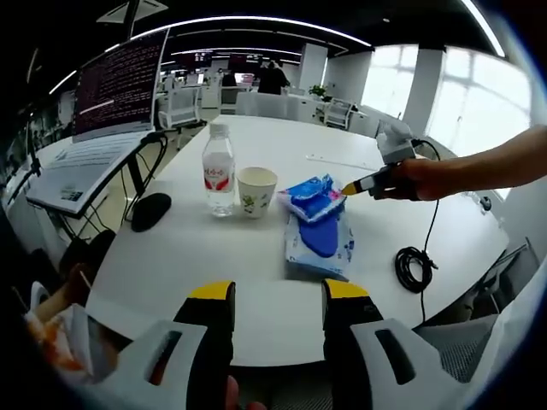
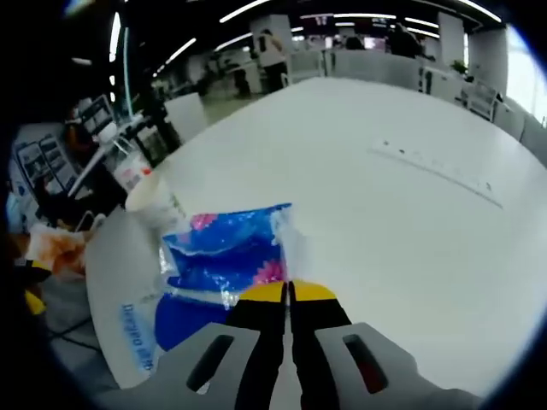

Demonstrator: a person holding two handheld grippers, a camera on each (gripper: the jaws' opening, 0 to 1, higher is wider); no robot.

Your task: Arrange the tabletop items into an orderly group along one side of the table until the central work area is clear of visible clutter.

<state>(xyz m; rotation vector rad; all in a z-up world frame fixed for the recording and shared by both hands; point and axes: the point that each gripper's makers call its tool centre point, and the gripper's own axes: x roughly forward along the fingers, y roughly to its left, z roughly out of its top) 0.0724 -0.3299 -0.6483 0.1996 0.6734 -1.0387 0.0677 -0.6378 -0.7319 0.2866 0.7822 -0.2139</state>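
Observation:
On the white round table (image 1: 214, 282) a clear water bottle (image 1: 219, 171) with a red label and a paper cup (image 1: 256, 190) stand side by side. To their right a small blue packet (image 1: 312, 198) lies partly over a larger blue wipes pack (image 1: 320, 239). My right gripper (image 1: 355, 186), held in a person's hand, meets the packet's right edge. In the right gripper view my right gripper (image 2: 289, 295) is shut on the clear edge of that packet (image 2: 226, 252), with the cup (image 2: 154, 198) and wipes pack (image 2: 149, 329) beyond it. My left gripper (image 1: 278, 295) hangs open over the near table edge.
A black mouse (image 1: 151, 210) lies left of the bottle. A coiled black cable (image 1: 414, 266) sits at the table's right edge. An open laptop (image 1: 102, 111) stands on a side stand at the left. A thin ruler-like strip (image 2: 436, 171) lies farther along the table.

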